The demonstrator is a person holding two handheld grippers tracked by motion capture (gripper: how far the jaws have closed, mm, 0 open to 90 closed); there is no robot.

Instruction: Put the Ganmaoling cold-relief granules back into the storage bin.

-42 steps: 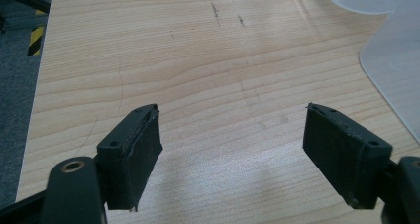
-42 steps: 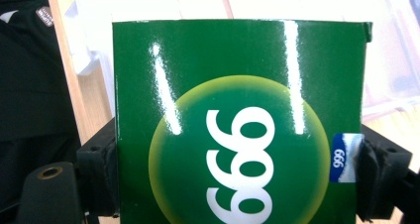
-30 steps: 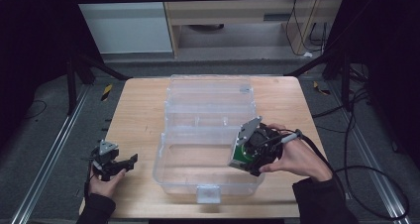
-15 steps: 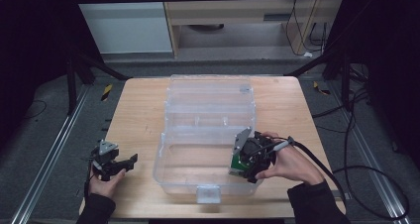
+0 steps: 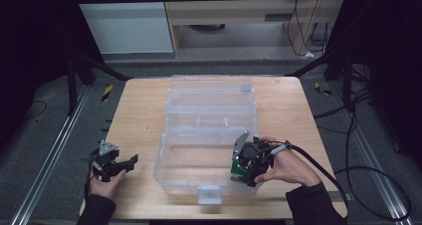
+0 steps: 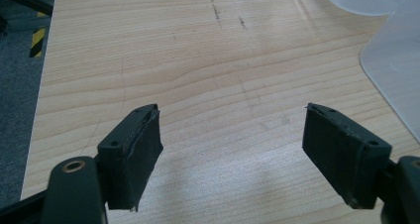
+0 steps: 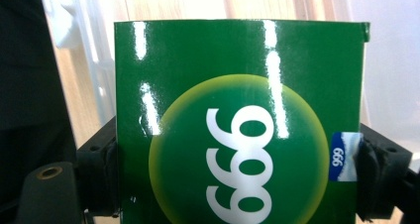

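A clear plastic storage box (image 5: 189, 150) lies open in the middle of the wooden table (image 5: 134, 115), its lid (image 5: 209, 93) folded back toward the far side. My right gripper (image 5: 240, 171) is shut on a glossy green box (image 7: 237, 125) printed with white numerals and a yellow circle; both pads press its sides. That green box (image 5: 238, 169) hangs low inside the clear box's near right corner. At the table's near left corner, my left gripper (image 5: 127, 163) rests open, its jaws (image 6: 233, 149) wide apart over bare wood with nothing between them.
A latch tab (image 5: 208, 194) sticks out from the clear box's front wall. The clear box's rounded edge (image 6: 391, 70) shows to the right of the left gripper. A cable (image 5: 323, 170) trails right from the right gripper. Metal rails (image 5: 45, 160) and dark floor flank the table.
My right gripper has carried the green box left and down, from above the clear box's right rim into its near right corner. The left gripper has stayed put.
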